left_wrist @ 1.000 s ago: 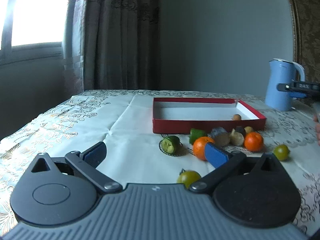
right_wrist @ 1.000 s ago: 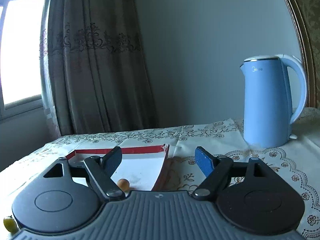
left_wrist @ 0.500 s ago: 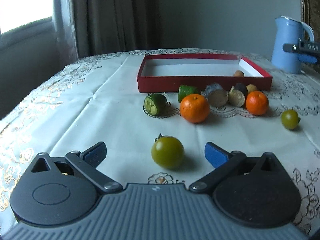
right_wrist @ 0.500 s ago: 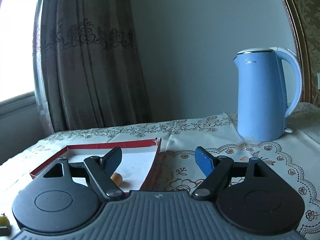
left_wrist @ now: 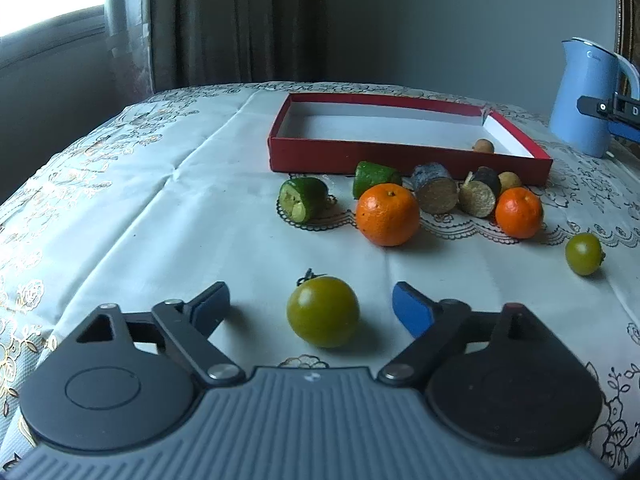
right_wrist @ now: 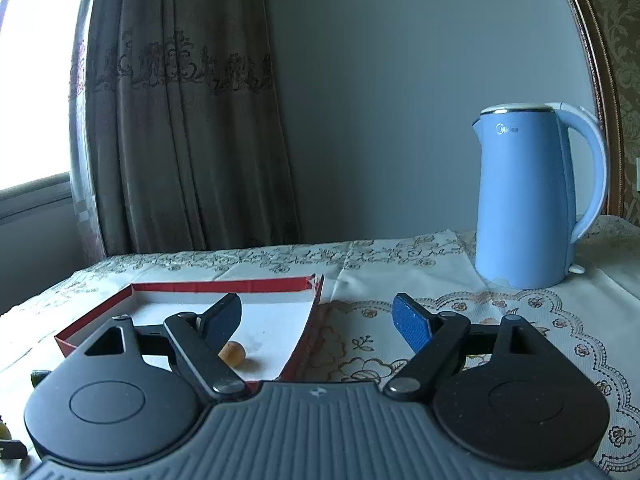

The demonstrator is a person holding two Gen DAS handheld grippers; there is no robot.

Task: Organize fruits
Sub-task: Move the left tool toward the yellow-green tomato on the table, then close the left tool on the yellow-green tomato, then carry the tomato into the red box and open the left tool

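Fruits are lying scattered on the tablecloth just in front of the red tray, and my left tongs are hovering spread wide around a green tomato without touching it, while two oranges, cut green pieces and a second green tomato are sitting beyond. My right tongs are hanging open and holding nothing above the tray's near right corner, where one small brown fruit is resting inside, with the blue kettle standing toward the tablecloth's far right edge.
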